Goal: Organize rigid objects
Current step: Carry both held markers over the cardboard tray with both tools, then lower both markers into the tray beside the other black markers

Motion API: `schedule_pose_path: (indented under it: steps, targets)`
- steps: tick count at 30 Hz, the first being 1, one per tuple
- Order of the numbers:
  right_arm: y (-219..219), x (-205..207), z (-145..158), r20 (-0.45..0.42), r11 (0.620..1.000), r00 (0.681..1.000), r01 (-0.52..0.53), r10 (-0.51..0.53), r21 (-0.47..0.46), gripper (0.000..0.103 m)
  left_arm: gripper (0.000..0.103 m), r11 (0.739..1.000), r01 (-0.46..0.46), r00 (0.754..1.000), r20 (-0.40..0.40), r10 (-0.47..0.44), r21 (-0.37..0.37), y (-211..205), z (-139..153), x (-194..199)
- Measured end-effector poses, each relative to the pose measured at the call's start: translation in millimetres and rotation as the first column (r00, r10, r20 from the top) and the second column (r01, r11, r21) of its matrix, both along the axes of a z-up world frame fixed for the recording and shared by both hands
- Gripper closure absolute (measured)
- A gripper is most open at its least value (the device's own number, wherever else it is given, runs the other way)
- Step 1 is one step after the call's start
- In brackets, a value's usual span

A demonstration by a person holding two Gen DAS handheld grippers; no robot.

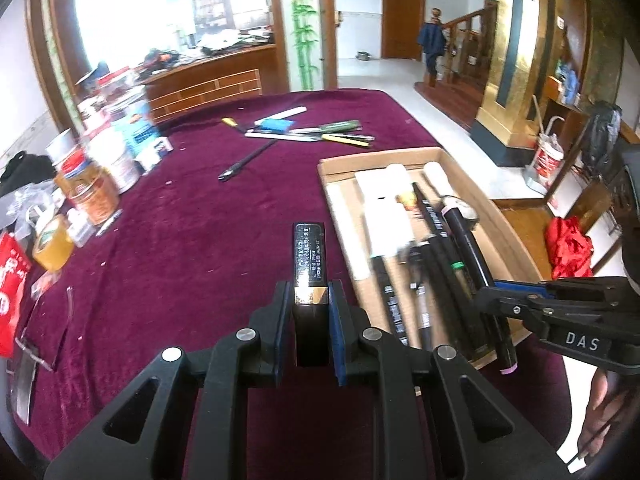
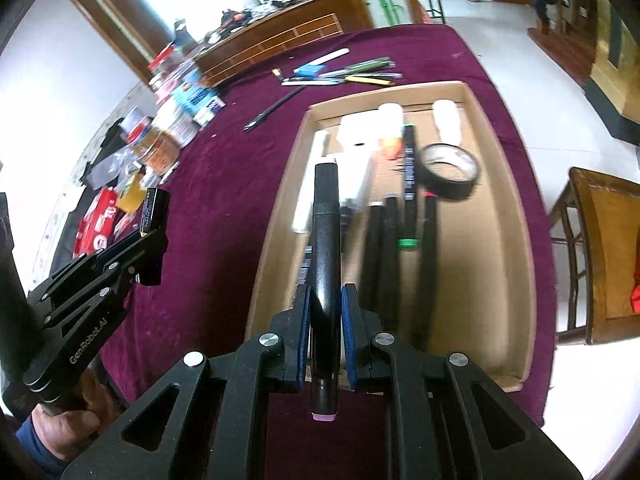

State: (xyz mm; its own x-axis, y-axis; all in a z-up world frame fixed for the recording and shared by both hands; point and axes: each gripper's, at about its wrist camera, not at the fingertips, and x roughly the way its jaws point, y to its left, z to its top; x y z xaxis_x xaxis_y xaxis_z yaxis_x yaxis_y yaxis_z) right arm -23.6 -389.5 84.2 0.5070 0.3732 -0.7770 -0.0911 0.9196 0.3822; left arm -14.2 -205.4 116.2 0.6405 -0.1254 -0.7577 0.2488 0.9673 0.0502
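My left gripper is shut on a black rectangular stick with printed text, held above the maroon tablecloth just left of a cardboard tray. The right wrist view shows the same gripper and stick at the left. My right gripper is shut on a black marker with a pink end cap, over the near left part of the tray. Several black markers, white tubes and a black tape roll lie in the tray.
Pens, rulers and a blue item lie loose at the far side of the table, with a black pen nearer. Jars, boxes and a yellow tape roll crowd the left edge. A wooden chair stands right of the table.
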Motion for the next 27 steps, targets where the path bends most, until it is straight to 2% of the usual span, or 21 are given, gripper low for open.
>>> schedule_pose_path:
  steps: [12, 27]
  targets:
    - [-42, 5, -9, -0.017, 0.998, 0.998, 0.058, -0.058, -0.022, 0.090, 0.087, 0.991, 0.118, 0.982, -0.142, -0.127, -0.071, -64, -25, 18]
    - [-47, 20, -17, -0.020, 0.999, 1.000, 0.019, -0.020, -0.050, 0.090, 0.088, 0.986, 0.147, 0.958, -0.236, -0.160, -0.073, -98, -53, 28]
